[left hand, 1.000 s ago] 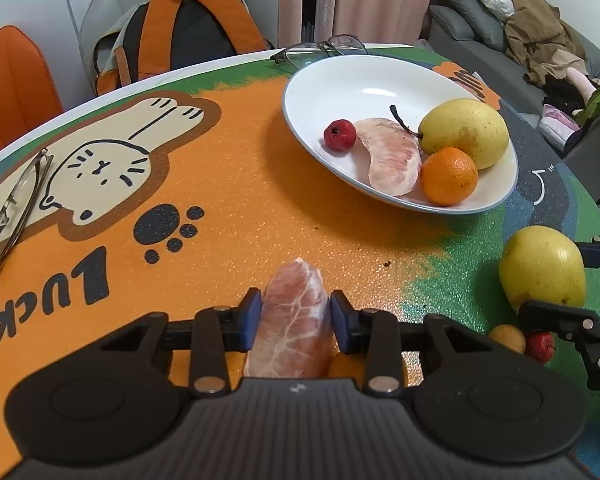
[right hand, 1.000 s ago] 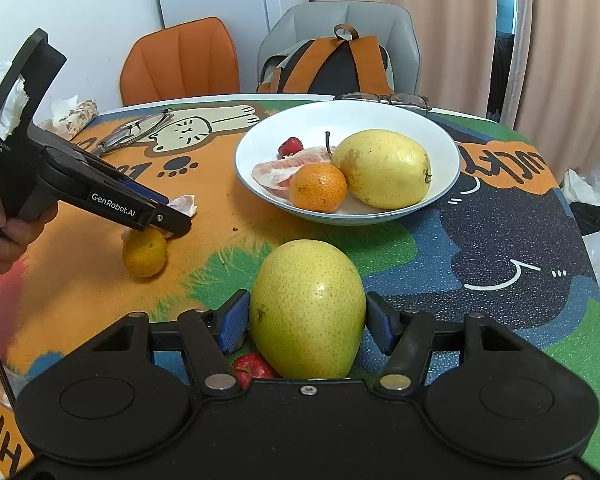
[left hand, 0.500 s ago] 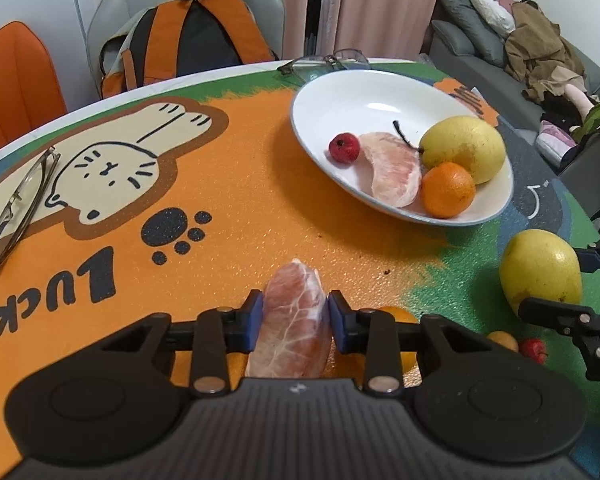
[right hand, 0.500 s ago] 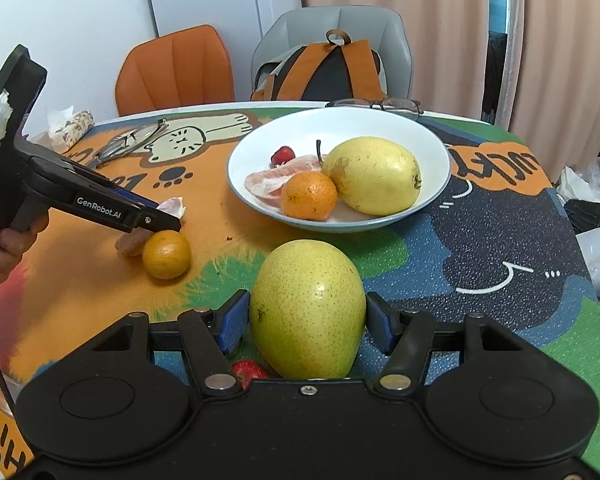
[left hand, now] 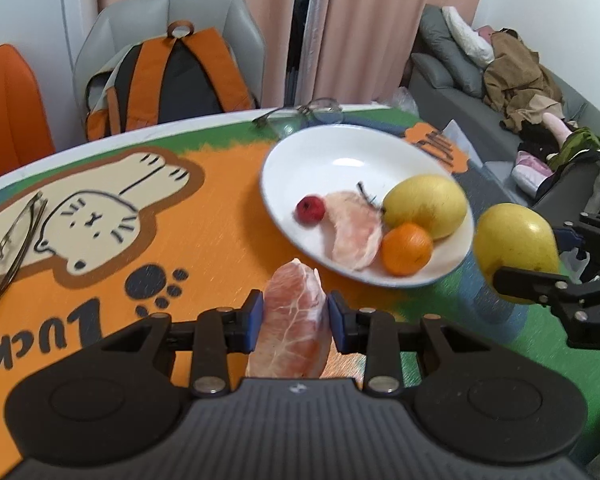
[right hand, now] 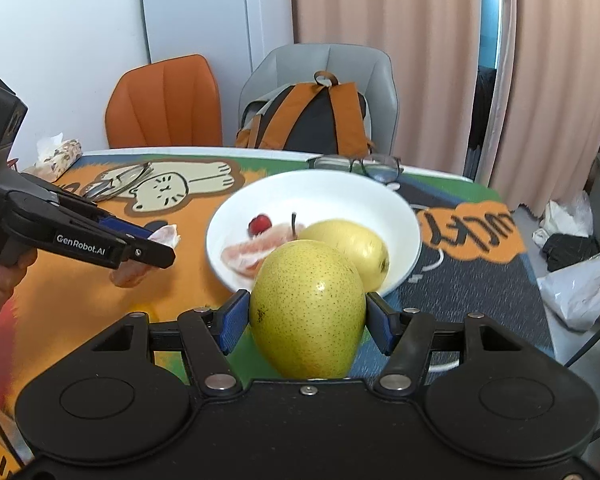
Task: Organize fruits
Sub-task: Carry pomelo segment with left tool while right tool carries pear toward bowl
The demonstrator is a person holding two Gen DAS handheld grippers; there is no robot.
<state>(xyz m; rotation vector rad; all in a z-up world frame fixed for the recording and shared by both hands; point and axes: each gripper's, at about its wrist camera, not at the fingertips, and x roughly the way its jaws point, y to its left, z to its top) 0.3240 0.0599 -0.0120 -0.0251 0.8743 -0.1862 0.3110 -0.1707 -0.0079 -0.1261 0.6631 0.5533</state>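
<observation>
My left gripper (left hand: 295,318) is shut on a pink pomelo segment (left hand: 294,312) and holds it above the table, just short of the white bowl (left hand: 324,152). My right gripper (right hand: 306,316) is shut on a yellow-green pear (right hand: 306,304), lifted near the bowl's (right hand: 340,192) front rim; it also shows in the left wrist view (left hand: 516,246). The bowl holds a pear (left hand: 426,206), an orange (left hand: 406,248), a pomelo segment (left hand: 354,234) and a small red fruit (left hand: 310,208).
Two pairs of glasses lie on the table, one behind the bowl (left hand: 300,114), one at the left (left hand: 8,244). A backpack (left hand: 172,80) sits on a grey chair. A tissue pack (right hand: 58,158) lies at the far left edge. Plastic bag (right hand: 580,288) at the right.
Both grippers have risen off the table with their fruit and moved toward the bowl. The loose orange and small fruits on the table are out of sight now.
</observation>
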